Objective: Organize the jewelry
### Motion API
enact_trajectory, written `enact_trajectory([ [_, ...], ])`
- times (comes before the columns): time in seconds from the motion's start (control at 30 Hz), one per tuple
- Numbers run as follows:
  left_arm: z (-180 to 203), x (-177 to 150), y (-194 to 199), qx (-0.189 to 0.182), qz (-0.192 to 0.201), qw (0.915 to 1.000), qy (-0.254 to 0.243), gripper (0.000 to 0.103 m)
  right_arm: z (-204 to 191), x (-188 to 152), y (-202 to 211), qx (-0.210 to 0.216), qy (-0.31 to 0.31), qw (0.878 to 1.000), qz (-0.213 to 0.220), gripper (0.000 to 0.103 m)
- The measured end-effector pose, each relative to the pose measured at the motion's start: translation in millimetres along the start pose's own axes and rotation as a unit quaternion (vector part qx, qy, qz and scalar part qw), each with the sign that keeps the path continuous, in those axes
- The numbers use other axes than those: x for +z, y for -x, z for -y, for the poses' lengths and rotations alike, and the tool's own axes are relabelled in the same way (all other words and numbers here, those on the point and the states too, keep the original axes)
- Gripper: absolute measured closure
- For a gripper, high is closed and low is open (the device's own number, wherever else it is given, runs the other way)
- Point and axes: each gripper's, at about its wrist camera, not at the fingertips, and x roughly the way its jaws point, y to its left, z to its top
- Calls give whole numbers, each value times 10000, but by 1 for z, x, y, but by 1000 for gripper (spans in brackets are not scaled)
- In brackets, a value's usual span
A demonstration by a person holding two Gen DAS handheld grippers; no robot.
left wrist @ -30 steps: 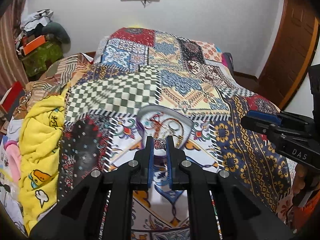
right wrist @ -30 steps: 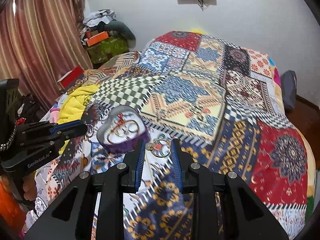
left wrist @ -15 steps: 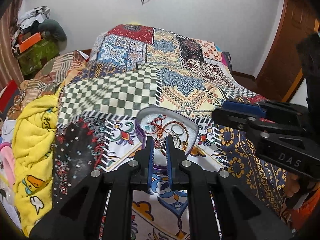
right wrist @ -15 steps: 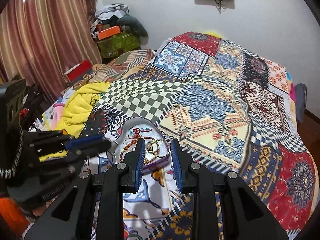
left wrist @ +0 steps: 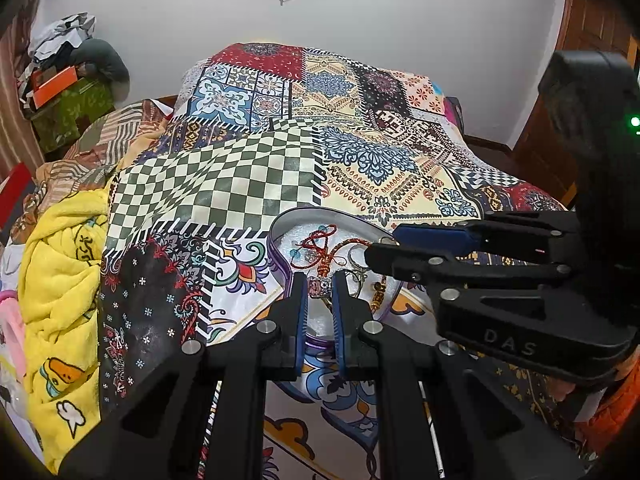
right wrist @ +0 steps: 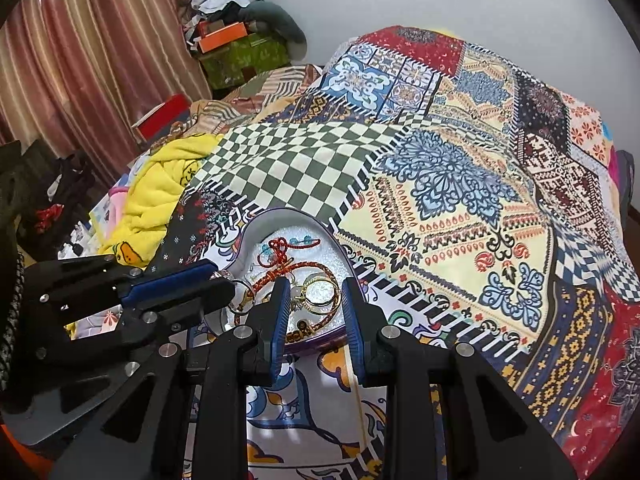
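Note:
A heart-shaped tray (left wrist: 304, 211) (right wrist: 280, 212) with purple walls and a glittery silver floor lies on the patchwork bedspread. In it are a red knotted cord bracelet (right wrist: 280, 246) and a braided orange bracelet (right wrist: 304, 268). My left gripper (left wrist: 319, 280) (right wrist: 222, 276) hovers at the tray's near edge, shut on a small silver ring (left wrist: 318, 286). From the right, my right gripper (right wrist: 314, 292) (left wrist: 382, 242) reaches over the tray. It is shut on linked gold rings (right wrist: 320, 296), which hang just above the tray floor.
The patchwork bedspread (right wrist: 460, 200) stretches far and right. A yellow towel (left wrist: 60, 280) (right wrist: 160, 192) is bunched at the left. Boxes and clothes (right wrist: 240, 44) are stacked by the striped curtain (right wrist: 80, 60). A wooden door (left wrist: 580, 40) stands at the right.
Both grippers have moved forward to the heart tray, still holding their pieces. The right one came in from the right and now overlaps the tray beside the left one.

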Motion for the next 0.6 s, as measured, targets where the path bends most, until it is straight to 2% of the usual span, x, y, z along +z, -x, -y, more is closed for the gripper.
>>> enact_trajectory([
  [0.37, -2, -2, 0, -116, -79, 9999, 39, 93, -4, 0, -5, -43, 47, 9999, -137, 79],
  [0.6, -3, -1, 18, -91, 25, 9999, 64, 93, -5, 5, 15, -29, -88, 10000, -18, 79],
])
